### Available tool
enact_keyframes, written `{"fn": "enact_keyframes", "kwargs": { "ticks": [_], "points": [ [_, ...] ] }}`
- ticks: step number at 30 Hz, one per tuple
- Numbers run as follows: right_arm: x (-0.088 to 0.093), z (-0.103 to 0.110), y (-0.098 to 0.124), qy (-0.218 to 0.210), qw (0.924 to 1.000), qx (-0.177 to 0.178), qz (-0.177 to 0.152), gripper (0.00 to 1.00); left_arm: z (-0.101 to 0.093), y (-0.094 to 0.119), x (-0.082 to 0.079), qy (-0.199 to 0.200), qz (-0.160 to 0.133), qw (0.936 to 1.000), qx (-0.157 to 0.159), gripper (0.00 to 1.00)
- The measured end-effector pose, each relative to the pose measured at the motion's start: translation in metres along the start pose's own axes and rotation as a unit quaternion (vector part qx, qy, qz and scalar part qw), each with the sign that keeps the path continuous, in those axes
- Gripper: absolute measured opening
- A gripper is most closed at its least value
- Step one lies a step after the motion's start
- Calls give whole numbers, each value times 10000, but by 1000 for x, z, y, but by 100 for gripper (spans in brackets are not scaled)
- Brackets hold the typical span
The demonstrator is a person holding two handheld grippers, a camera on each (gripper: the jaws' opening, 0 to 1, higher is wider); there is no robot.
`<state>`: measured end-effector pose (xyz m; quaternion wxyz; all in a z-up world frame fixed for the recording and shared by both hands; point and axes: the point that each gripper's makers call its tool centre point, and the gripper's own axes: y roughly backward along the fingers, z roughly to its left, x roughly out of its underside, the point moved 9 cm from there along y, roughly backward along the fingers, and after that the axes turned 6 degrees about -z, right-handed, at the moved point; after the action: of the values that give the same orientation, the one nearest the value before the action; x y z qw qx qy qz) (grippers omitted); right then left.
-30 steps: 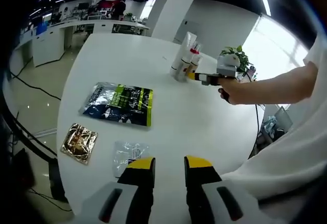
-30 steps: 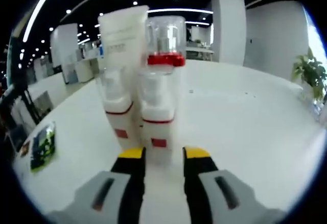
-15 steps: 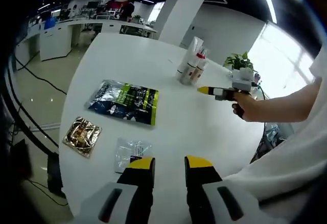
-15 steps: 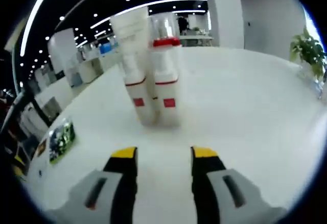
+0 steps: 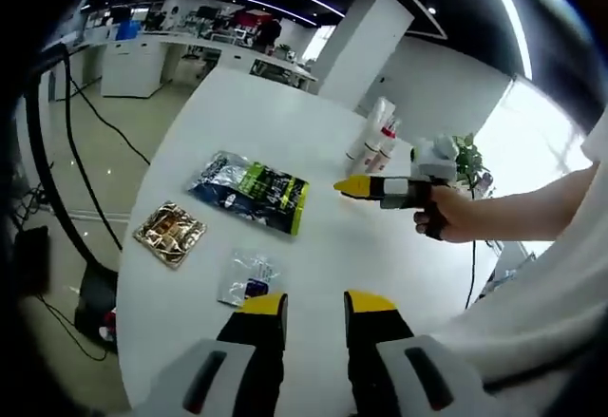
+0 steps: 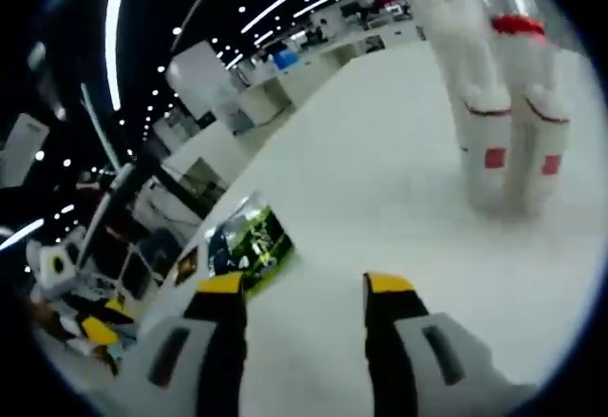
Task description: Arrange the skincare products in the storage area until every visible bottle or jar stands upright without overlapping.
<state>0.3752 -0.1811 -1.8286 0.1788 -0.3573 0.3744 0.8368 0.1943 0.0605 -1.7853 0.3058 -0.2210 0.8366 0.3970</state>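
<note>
The left gripper view looked from above the near edge of the white counter [image 5: 313, 246], facing across it toward the far side, with its own gripper [image 5: 313, 308] at the bottom. The bottles [image 5: 378, 147] stood far off, and the right gripper [image 5: 344, 187] reached in from the right. The right gripper view sat low and close to the counter surface, rolled, with the bottles near at upper right [image 6: 508, 142]. Both views shared the bottles, the counter top and the green-and-blue foil pouch [image 5: 252, 189] [image 6: 245, 244].
</note>
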Motion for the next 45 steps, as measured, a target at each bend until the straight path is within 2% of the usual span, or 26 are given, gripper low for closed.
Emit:
{"fn": "enact_keyframes", "kwargs": {
  "ticks": [3, 4, 7, 9, 11, 12, 13, 15, 17, 19, 20, 22, 23, 24, 25, 26, 27, 28, 32, 33, 34, 35, 37, 39, 43, 45],
  "points": [
    [-9, 10, -16, 584, 9976, -145, 334, 54, 1, 7, 3, 59, -69, 9999, -73, 24],
    [-11, 13, -23, 705, 9962, -90, 504, 55, 1, 9, 4, 104, -110, 9998, -106, 24],
    [-11, 17, -38, 1111, 9893, -124, 933, 56, 1, 15, 12, 213, -150, 9995, -164, 24],
    [-15, 21, -48, 1640, 9810, -146, 1029, 52, 2, 21, 19, 244, -117, 9993, -239, 24],
    [-19, 24, -56, 1892, 9739, -203, 1236, 48, 4, 28, 22, 368, -181, 9986, -345, 24],
    [-23, 27, -63, 2126, 9663, -224, 1436, 47, 5, 30, 23, 425, -210, 9981, -390, 24],
    [-24, 27, -65, 2166, 9651, -213, 1454, 46, 7, 34, 25, 512, -266, 9973, -457, 24],
    [-26, 33, -72, 2315, 9571, -374, 1702, 41, 10, 38, 30, 601, -275, 9964, -524, 24],
    [-29, 36, -77, 2751, 9403, -396, 1962, 35, 9, 41, 34, 623, -278, 9961, -561, 24],
    [-32, 36, -80, 3240, 9202, -348, 2171, 27, 9, 44, 37, 670, -300, 9954, -610, 24],
    [-31, 38, -81, 3035, 9259, -340, 2222, 27, 10, 46, 39, 742, -337, 9946, -643, 24],
    [-34, 38, -83, 2954, 9258, -264, 2345, 22, 10, 48, 42, 815, -382, 9936, -681, 24],
    [-34, 37, -83, 3080, 9182, -322, 2469, 17, 10, 49, 43, 825, -383, 9935, -689, 24],
    [-33, 37, -82, 3246, 9084, -436, 2599, 8, 10, 49, 44, 835, -383, 9933, -697, 24],
    [-33, 35, -82, 3389, 9016, -334, 2668, 0, 10, 49, 46, 861, -374, 9931, -708, 24],
    [-32, 37, -78, 3602, 8884, -603, 2783, 0, 10, 50, 48, 889, -376, 9928, -712, 24],
    [-32, 37, -81, 3362, 9034, -423, 2627, 0, 10, 51, 50, 906, -386, 9925, -720, 23],
    [-33, 37, -80, 3287, 9063, -402, 2628, 0, 10, 52, 51, 923, -402, 9922, -733, 23],
    [-32, 35, -78, 3288, 9079, -441, 2564, 0, 11, 56, 56, 1066, -464, 9902, -778, 23],
    [-33, 34, -79, 3225, 9107, -440, 2544, 0, 11, 57, 57, 1087, -476, 9898, -787, 23],
    [-31, 35, -77, 2918, 9197, -459, 2588, 0, 11, 57, 58, 1113, -486, 9894, -802, 23],
    [-31, 35, -76, 2513, 9330, -353, 2551, 0, 11, 58, 57, 1155, -530, 9886, -806, 23],
    [-32, 36, -72, 2014, 9496, -387, 2373, 0, 11, 57, 55, 1223, -633, 9875, -764, 24],
    [-34, 37, -68, 1770, 9574, -416, 2245, 0, 10, 56, 53, 1317, -738, 9861, -693, 24],
    [-41, 48, -48, 855, 9775, -559, 1845, 0, 9, 49, 46, 1669, -1027, 9795, -463, 29],
    [-45, 51, -41, 658, 9821, -574, 1669, 0, 8, 44, 43, 1857, -1139, 9755, -298, 32]
  ]
}}
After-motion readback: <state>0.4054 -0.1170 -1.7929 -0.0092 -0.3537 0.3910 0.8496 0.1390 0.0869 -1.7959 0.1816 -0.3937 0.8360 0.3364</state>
